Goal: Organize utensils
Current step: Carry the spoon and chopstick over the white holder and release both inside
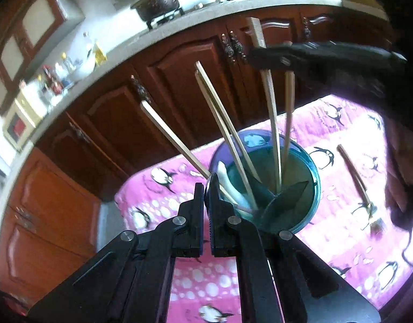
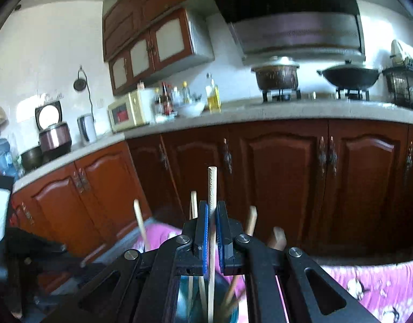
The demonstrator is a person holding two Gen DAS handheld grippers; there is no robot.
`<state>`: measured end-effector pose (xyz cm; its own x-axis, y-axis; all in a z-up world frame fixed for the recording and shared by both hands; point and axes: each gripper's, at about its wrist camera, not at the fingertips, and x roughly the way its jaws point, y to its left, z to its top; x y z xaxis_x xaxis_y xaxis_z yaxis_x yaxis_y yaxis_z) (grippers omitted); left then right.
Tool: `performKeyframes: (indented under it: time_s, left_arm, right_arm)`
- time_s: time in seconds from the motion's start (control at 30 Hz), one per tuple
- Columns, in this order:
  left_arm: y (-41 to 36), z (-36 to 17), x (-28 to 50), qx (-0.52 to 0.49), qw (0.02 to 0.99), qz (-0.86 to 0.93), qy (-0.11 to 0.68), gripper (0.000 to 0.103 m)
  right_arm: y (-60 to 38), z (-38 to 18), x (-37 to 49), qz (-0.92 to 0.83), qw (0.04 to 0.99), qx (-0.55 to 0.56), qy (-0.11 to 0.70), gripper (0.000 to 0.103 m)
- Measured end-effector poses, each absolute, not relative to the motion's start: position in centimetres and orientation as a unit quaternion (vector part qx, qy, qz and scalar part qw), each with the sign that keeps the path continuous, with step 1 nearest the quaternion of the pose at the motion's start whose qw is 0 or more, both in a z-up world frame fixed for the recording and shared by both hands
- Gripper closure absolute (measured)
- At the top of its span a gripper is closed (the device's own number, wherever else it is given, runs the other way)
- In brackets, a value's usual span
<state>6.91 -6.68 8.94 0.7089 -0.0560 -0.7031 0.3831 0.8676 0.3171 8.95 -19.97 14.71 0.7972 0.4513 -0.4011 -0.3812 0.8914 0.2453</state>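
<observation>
Right gripper (image 2: 212, 231) fingers clenched on one chopstick (image 2: 212, 188) standing in the blue cup (image 1: 308, 161) | left gripper (image 1: 205, 202) fingers pinch the cup rim | chopstick: light, stiff, smooth; grip mid-shaft | brush (image 1: 354, 177) lies right of cup.

A round blue-green holder (image 1: 263, 185) stands upright at centre frame on the pink cloth; pale wooden chopsticks (image 1: 225, 132) lean out of it, fanned toward upper left; a white spoon (image 1: 228, 183) rests inside; another utensil (image 1: 357, 183), possibly a brush, lies flat at right.
</observation>
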Motion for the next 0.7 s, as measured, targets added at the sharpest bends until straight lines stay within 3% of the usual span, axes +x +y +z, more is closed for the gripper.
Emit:
performKeyframes:
  time_s: [0.23,0.27,0.33,0.4,0.43,0.7]
  left_arm:
    - [-5.7,8.2,7.5,0.135,0.906,-0.113,0.386,0.098]
    - [-5.5,8.3,7.5,0.123,0.906,-0.113,0.388,0.095]
    - [-5.1,8.8,7.0,0.107,0.910,-0.109,0.386,0.087]
    - [-4.8,9.3,6.6,0.092,0.913,-0.110,0.381,0.060]
    - [-4.7,9.5,6.3,0.081,0.915,-0.112,0.380,0.056]
    - [-4.8,10.9,3.9,0.037,0.922,-0.111,0.369,0.054]
  right_arm:
    - [-20.8,13.3,8.2,0.241,0.921,0.056,0.301,0.095]
    - [-21.2,13.5,7.9,0.243,0.919,0.060,0.304,0.077]
    - [-22.3,13.9,7.1,0.241,0.921,0.068,0.298,0.059]
    - [-23.2,14.4,6.1,0.240,0.923,0.070,0.292,0.059]
    - [-23.6,14.5,5.7,0.237,0.923,0.070,0.293,0.059]
    - [-25.3,14.0,3.1,0.210,0.924,0.068,0.313,0.058]
